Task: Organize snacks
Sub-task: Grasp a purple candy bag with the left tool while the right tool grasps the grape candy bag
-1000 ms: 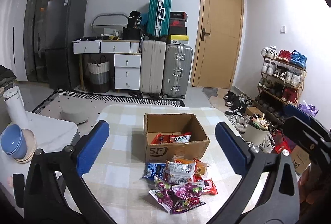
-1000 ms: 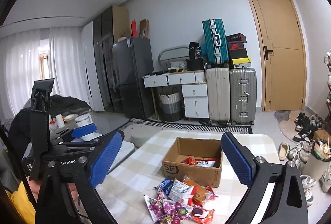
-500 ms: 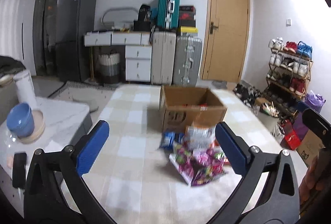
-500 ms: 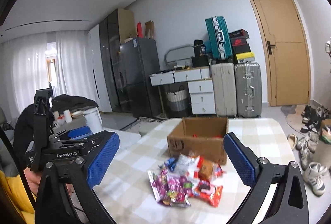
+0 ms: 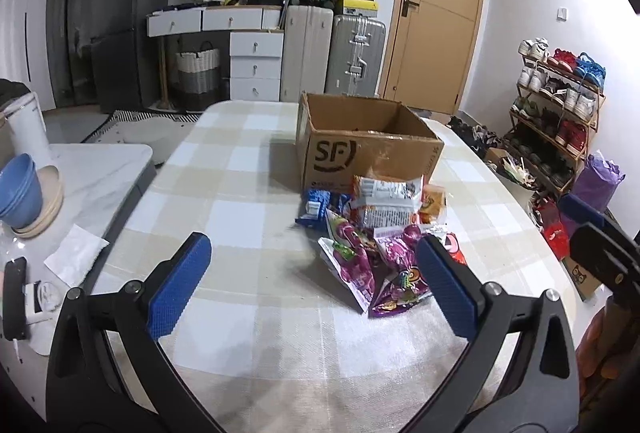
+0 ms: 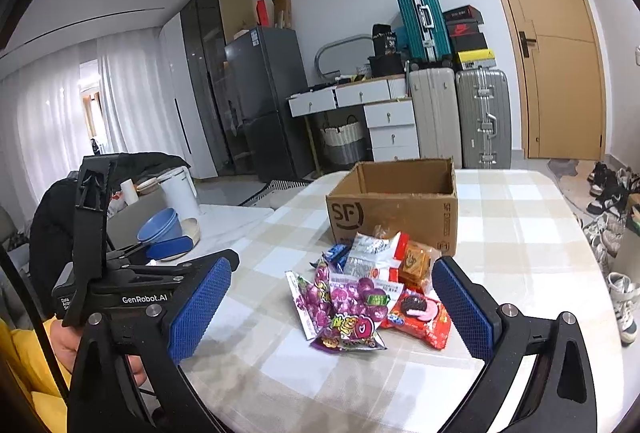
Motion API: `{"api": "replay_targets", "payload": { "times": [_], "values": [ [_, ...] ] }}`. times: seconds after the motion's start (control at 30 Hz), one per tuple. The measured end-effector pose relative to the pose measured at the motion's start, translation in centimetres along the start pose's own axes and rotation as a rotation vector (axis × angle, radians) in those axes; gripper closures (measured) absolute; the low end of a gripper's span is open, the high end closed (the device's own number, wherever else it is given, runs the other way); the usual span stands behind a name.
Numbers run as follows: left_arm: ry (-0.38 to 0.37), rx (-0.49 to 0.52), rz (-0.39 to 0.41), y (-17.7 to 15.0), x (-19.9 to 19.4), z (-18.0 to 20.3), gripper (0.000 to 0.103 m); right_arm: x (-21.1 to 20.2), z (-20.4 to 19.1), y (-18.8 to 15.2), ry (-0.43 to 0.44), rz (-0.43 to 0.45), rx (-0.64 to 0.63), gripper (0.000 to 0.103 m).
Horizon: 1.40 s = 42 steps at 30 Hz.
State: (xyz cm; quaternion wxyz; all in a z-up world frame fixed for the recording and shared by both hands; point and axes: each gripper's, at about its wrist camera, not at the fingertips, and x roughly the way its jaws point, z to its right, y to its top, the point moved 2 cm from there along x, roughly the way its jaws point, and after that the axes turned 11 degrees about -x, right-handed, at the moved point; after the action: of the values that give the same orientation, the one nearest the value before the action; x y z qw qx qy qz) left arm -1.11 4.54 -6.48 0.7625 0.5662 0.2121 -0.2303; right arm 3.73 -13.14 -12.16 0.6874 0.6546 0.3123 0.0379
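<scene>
Both grippers hover with fingers spread wide, empty. The snack pile lies on the desk, just beyond the left gripper and right gripper, before the cardboard box.

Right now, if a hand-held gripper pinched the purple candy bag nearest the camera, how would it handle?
The purple candy bag looks like thin, glossy, crinkled film, so it would probably flop and may slip. It overlaps neighbouring packets, so pulling it could drag them.

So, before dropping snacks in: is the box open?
Open: the cardboard box stands upright with no lid or flaps over its top.
</scene>
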Motion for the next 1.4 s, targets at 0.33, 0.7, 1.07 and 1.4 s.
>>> {"api": "replay_targets", "payload": {
  "times": [0.33,0.7,1.07,1.4],
  "values": [
    [-0.005,-0.042,-0.115,-1.0,5.0,-0.9,0.001,3.7,1.5,-2.1,0.002,-0.108,0.077,0.001],
    [-0.032,-0.055,-0.262,-2.5,12.3,-0.3,0.001,9.1,2.9,-4.7,0.052,-0.227,0.113,0.001],
    [-0.077,-0.131,-0.377,-2.1,19.0,-0.4,0.016,11.7,4.5,-5.6,0.066,-0.255,0.159,0.001],
    [-0.143,-0.103,-0.397,-1.2,21.2,0.8,0.06,12.8,5.1,-6.1,0.087,-0.275,0.181,0.001]
  ]
}}
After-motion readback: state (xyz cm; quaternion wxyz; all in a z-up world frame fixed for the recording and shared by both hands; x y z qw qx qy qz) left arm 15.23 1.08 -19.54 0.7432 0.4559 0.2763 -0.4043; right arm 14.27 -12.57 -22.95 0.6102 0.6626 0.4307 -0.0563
